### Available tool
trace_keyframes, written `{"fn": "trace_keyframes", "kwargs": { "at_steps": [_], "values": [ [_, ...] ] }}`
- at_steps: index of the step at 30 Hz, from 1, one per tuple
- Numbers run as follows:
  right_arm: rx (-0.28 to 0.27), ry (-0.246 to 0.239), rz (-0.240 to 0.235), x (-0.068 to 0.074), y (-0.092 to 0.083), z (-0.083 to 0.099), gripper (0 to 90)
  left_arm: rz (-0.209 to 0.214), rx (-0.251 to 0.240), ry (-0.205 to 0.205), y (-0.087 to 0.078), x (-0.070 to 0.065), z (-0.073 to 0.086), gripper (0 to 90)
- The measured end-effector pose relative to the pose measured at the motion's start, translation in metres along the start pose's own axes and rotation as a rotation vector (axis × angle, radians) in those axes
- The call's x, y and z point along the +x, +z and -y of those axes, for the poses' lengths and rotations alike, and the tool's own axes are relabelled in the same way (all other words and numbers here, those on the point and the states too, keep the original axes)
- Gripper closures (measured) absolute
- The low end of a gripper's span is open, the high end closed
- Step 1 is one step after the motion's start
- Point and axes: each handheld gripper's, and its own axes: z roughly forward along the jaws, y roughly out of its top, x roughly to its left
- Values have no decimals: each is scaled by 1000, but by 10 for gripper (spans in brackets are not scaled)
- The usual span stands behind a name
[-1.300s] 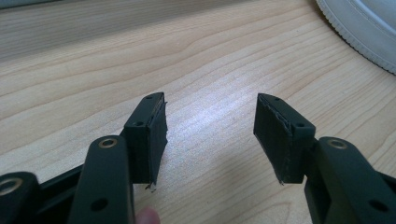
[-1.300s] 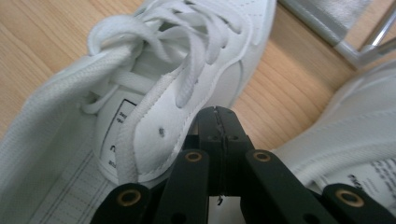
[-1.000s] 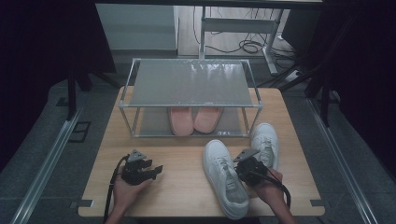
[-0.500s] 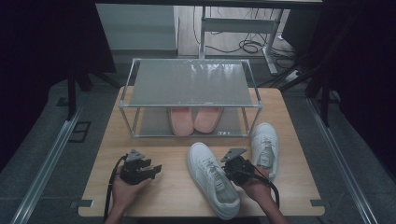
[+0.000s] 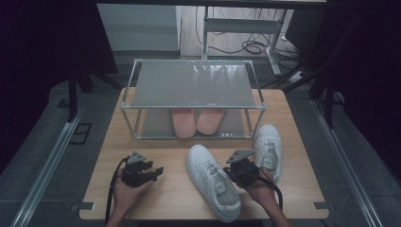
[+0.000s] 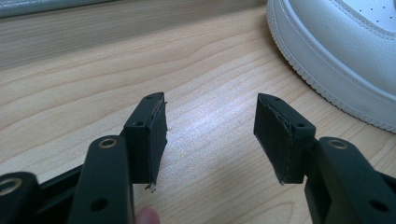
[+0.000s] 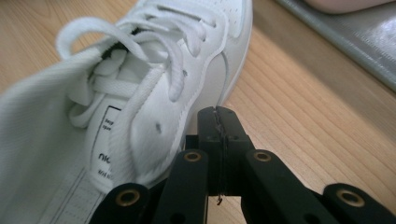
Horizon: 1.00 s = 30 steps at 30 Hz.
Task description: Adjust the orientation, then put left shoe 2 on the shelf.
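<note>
A white sneaker (image 5: 212, 180) lies on the wooden table (image 5: 156, 146), toe turned toward the far left. My right gripper (image 5: 231, 169) is at its right flank, near the laces. In the right gripper view its jaws (image 7: 218, 114) are closed flat together, with nothing between them, touching the sneaker (image 7: 154, 70) by its side. A second white sneaker (image 5: 268, 150) lies to the right, apart from the first. My left gripper (image 5: 158, 171) rests low at the front left, jaws wide apart over bare wood (image 6: 210, 121); the first sneaker's toe (image 6: 341, 51) shows beyond them.
A metal-framed shoe rack (image 5: 194, 84) stands at the back of the table, with a pair of pink slippers (image 5: 196, 120) on its lower shelf (image 7: 345, 42). Bare wood lies between the rack and the sneakers and around the left gripper.
The right gripper moved left and the near sneaker slid left with it, away from the second sneaker; most of this happened in the earlier half second. The left gripper stayed put.
</note>
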Motion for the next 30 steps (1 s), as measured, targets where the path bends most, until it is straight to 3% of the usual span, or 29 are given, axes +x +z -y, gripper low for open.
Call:
{"fn": "trace_keyframes", "kwargs": {
  "at_steps": [12, 20, 30],
  "values": [
    [-141, 54, -21, -3, -32, 18, 882, -1, -2, 0, -1, 0, 0, 443],
    [-206, 91, -44, -5, -40, 31, 846, -4, -8, -1, -2, 0, 0, 443],
    [-274, 120, -67, -4, -49, 34, 746, -1, -5, 1, -1, -1, 0, 438]
  ]
}}
